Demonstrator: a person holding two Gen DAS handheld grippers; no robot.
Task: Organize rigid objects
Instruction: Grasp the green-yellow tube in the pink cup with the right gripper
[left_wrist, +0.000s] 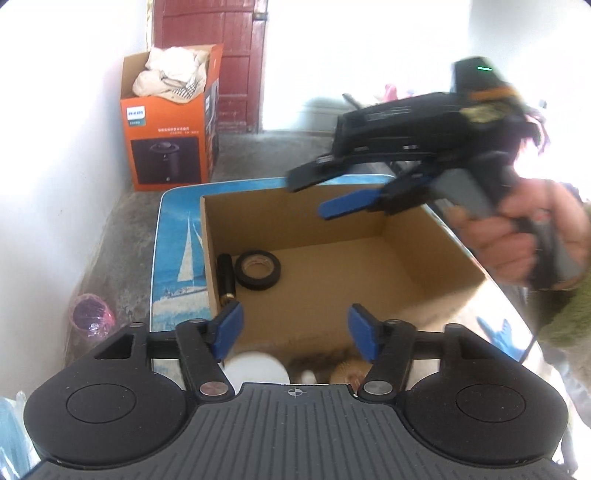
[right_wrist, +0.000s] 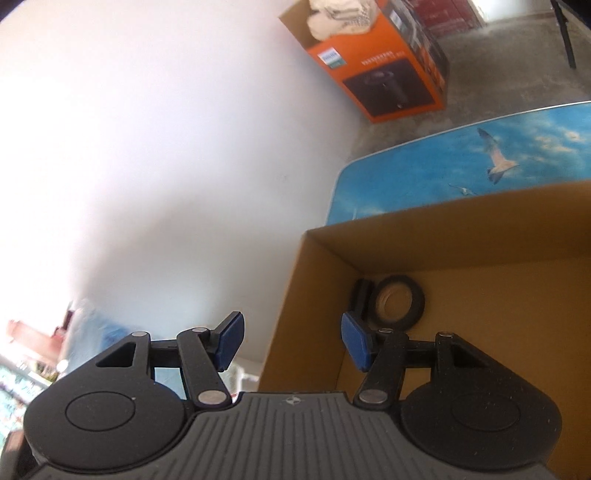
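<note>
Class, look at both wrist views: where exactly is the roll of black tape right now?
The roll of black tape lies flat on the cardboard box floor, in its far left corner, beside a black cylinder along the left wall.

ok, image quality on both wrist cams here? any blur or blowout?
Left wrist view: the right tool and the hand holding it are motion-blurred; the wall behind is blown out to white; the tape roll in the cardboard box stays sharp. Right wrist view: the white wall is overexposed, the far left edge is smeared, and fisheye bends the table edge.
</note>
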